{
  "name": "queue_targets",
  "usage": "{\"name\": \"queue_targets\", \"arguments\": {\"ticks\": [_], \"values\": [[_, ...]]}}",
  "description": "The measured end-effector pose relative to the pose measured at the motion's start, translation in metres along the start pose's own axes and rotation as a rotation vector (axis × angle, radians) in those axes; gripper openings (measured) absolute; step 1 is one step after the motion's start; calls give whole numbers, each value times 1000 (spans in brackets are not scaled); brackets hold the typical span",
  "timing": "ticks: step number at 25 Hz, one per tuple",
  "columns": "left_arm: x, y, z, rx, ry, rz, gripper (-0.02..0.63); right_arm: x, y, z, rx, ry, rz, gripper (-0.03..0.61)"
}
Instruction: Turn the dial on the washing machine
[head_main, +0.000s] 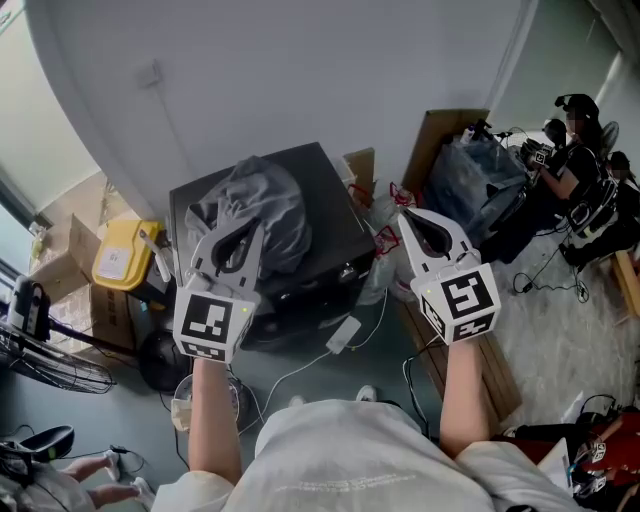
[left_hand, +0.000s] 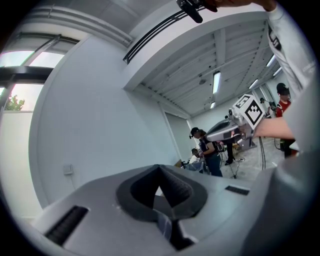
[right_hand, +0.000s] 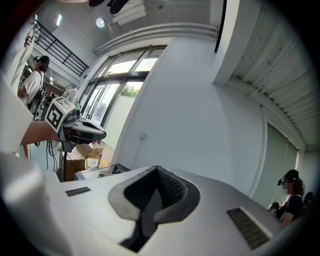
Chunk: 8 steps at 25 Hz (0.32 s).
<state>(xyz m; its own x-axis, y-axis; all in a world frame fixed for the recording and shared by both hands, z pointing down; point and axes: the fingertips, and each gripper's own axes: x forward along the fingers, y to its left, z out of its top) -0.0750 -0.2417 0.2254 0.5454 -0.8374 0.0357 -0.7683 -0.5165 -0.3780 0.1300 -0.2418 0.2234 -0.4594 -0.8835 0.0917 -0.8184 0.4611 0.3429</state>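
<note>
The left gripper (left_hand: 160, 169) and the right gripper (right_hand: 157, 170) wear smooth, matt grey plastic shells, and their dark pads (right_hand: 171, 190) look ribbed and rubbery. The washing machine (head_main: 330, 205) has a dark, faintly glossy top. The crumpled grey sheet (head_main: 262, 200) on it is creased and slightly shiny. The yellow container (head_main: 122, 255) looks like smooth plastic. The box (head_main: 440, 140) is plain brown cardboard.
</note>
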Motion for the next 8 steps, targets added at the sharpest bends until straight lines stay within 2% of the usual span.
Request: {"name": "queue_targets", "arguments": {"ticks": [8], "values": [[4, 4, -9, -10, 15, 4, 12, 7, -1, -15, 19, 27, 3, 15]]}}
